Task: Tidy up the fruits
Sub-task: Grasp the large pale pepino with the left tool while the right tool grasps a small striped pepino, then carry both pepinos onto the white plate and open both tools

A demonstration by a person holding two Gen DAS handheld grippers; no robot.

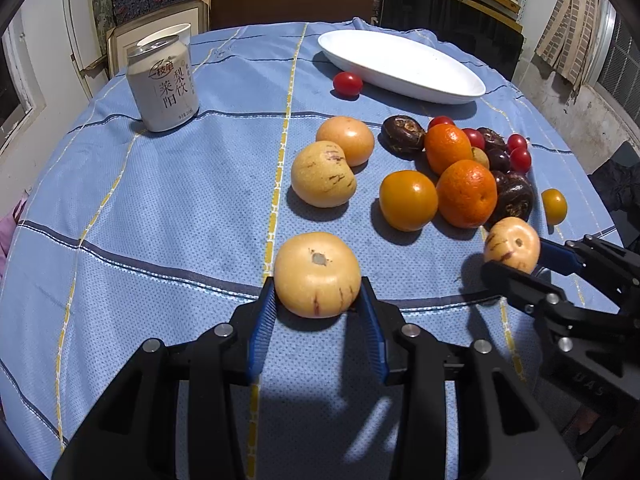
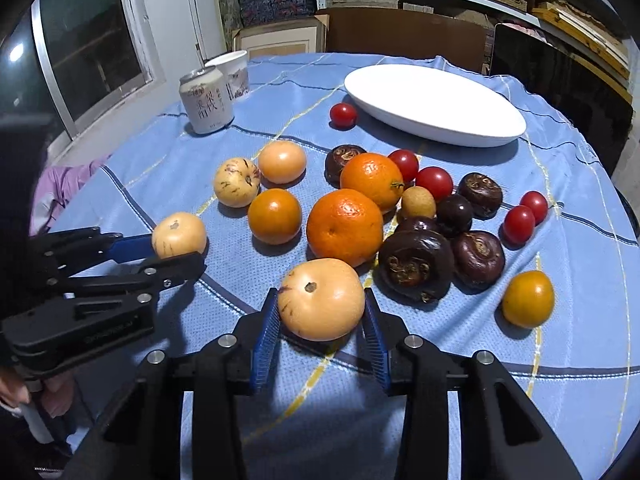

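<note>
Left gripper [image 1: 319, 294] jaws hold one pale melon [image 1: 317, 274]; right gripper [image 2: 320, 308] jaws hold another pale fruit [image 2: 321, 298]. White dish [image 1: 400, 66] lies at 1 o'clock, nearer the right gripper.

Right gripper [image 2: 320, 312] clamps a pale melon [image 2: 321, 299] on the blue cloth [image 2: 560, 360]; left gripper [image 2: 180, 254] grips another [image 2: 179, 235]. Oranges [image 2: 345, 226], tomatoes [image 2: 434, 182] and a white plate [image 2: 436, 106] lie beyond.
</note>
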